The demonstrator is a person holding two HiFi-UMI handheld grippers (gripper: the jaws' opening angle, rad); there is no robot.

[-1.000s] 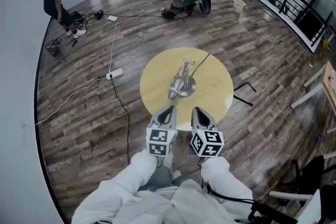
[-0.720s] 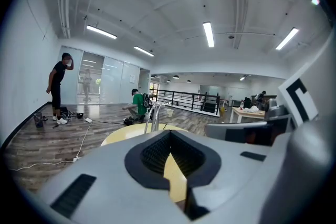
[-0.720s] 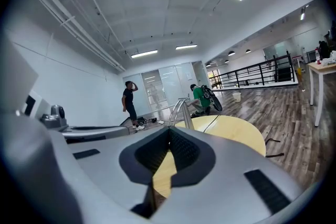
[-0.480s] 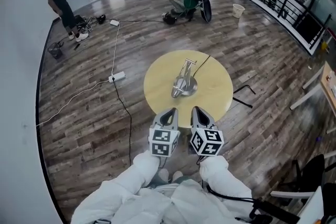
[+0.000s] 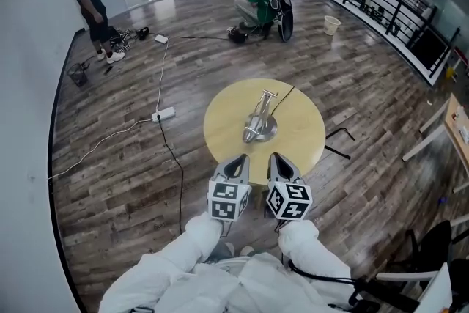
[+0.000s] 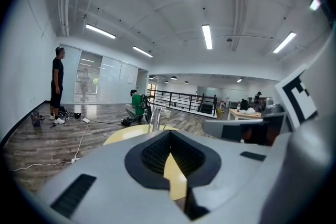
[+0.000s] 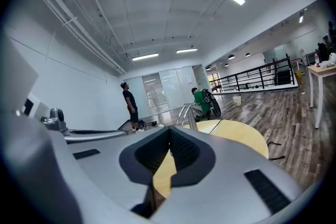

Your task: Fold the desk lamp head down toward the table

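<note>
The wood-plank floor (image 5: 110, 157) fills most of your head view. At its centre stands the round yellow table (image 5: 300, 135). At the bottom of the frame your white sleeves (image 5: 183, 260) reach up to both grippers, which sit side by side at the table's near edge, not touching anything on it.

Your left gripper (image 5: 236, 161) is clenched with nothing in it; its own view shows the black pads (image 6: 157, 150) pressed together and only tabletop beyond them. Your right gripper (image 5: 278, 161) is clenched too and equally empty, its pads (image 7: 181, 149) meeting at the tip.

The silver desk lamp (image 5: 259, 121) stands near the table's middle, above the grippers in the frame and well apart from them. Its round base rests on the top, and its arm leans toward the upper part of the frame. Its dark cord (image 5: 284, 94) runs off the far edge.

At upper left a person in black (image 5: 88, 0) stands; at top centre a person in green (image 5: 258, 0) crouches. A white power strip (image 5: 164, 113) lies on the floor left of the table.
</note>
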